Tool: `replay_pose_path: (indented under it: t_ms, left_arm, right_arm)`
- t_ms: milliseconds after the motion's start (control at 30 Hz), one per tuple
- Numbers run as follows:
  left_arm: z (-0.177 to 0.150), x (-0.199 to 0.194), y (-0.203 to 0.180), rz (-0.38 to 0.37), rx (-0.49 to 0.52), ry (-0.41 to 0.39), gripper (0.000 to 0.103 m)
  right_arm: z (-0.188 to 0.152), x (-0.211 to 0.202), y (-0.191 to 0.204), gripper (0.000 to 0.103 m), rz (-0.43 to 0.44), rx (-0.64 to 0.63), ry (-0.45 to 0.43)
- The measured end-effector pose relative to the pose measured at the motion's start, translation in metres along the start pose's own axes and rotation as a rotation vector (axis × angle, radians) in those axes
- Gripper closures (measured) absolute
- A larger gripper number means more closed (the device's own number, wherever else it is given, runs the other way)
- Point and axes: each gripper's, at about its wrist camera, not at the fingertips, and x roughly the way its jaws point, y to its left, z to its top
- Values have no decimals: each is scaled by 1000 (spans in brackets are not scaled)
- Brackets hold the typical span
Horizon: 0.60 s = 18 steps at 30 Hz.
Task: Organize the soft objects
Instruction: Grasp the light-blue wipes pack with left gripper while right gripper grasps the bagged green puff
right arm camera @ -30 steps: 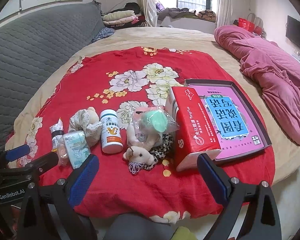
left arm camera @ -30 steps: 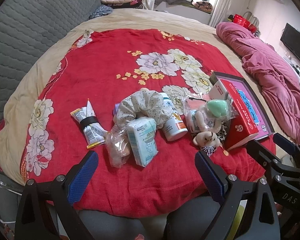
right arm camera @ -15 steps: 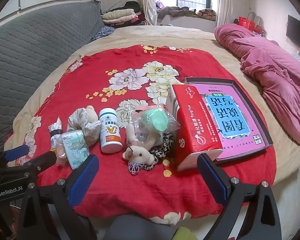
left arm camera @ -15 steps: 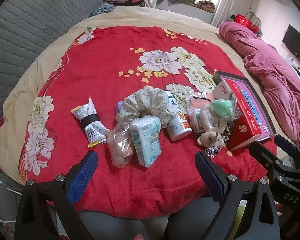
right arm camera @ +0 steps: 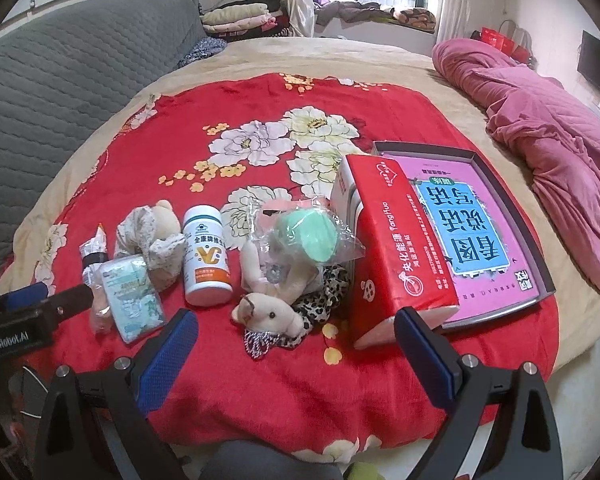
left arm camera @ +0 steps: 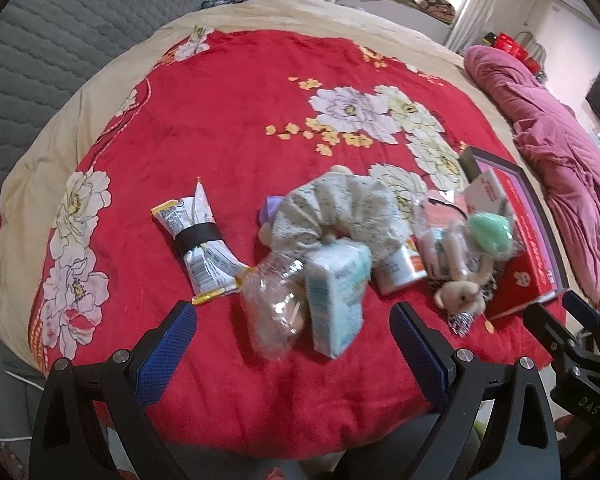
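Nothing sorted yet: left gripper (left arm camera: 292, 354) and right gripper (right arm camera: 296, 358) both hover empty, jaws apart, while soft toy (right arm camera: 266, 312) and tissue pack (left arm camera: 336, 300) lie clustered at 12 o'clock on red blanket (left arm camera: 228, 120).

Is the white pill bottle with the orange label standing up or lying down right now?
Upright. In the right wrist view the white plastic pill bottle stands on its base on the red floral blanket, cap on top, label upright.
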Motion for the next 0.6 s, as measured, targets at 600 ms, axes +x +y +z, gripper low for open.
replay_pose_path:
  t_ms: [600]
  left_arm:
    - [15,37,-18,-52,46,64,6]
  right_arm:
    - [18,26,-6,4,-6,-4,24]
